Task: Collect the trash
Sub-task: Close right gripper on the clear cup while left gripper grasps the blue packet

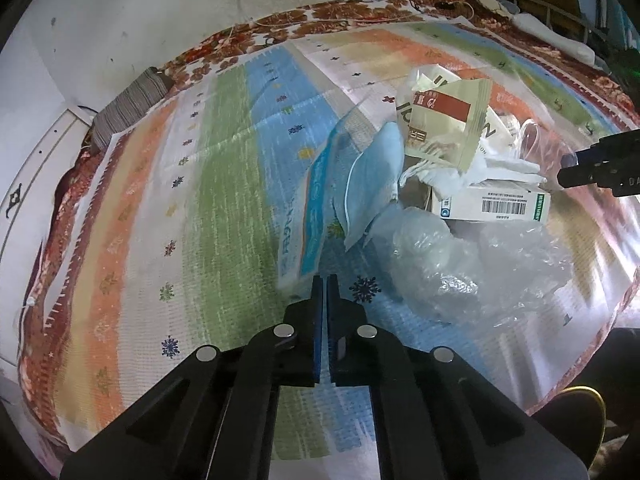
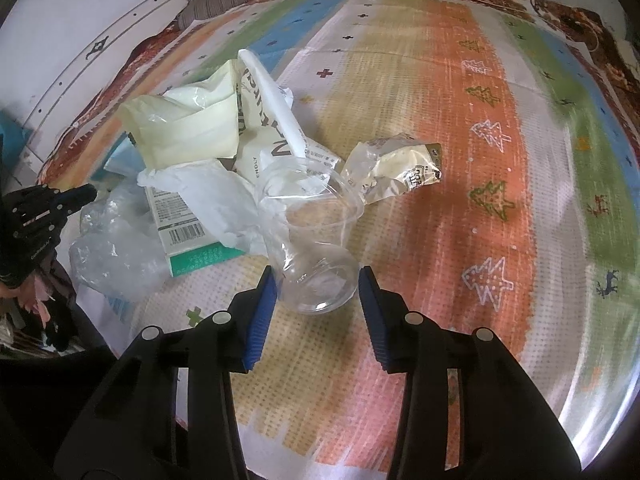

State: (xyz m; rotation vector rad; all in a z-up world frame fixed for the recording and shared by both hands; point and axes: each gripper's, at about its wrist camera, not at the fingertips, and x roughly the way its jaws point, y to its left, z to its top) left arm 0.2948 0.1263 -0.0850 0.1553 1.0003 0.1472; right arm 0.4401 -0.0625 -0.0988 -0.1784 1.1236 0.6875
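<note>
Trash lies heaped on a striped play mat [image 1: 208,208]. My left gripper [image 1: 325,280] is shut, its blue pads pinched together on the near corner of a blue-and-white wrapper [image 1: 304,216]. A blue face mask [image 1: 372,176] lies just beyond it. My right gripper [image 2: 317,276] has a clear plastic cup [image 2: 316,248] between its jaws. The cup lies on its side, base toward me, and both pads touch its walls. The left gripper [image 2: 86,193] also shows at the left edge of the right wrist view. The right gripper [image 1: 564,176] shows at the right edge of the left wrist view.
The heap holds a white barcode box [image 1: 496,204], crumpled clear plastic [image 1: 460,268], a cream packet [image 2: 188,128], a printed paper bag [image 2: 272,120] and a crumpled wrapper [image 2: 400,168]. A grey striped roll [image 1: 128,108] sits at the mat's far edge by the wall.
</note>
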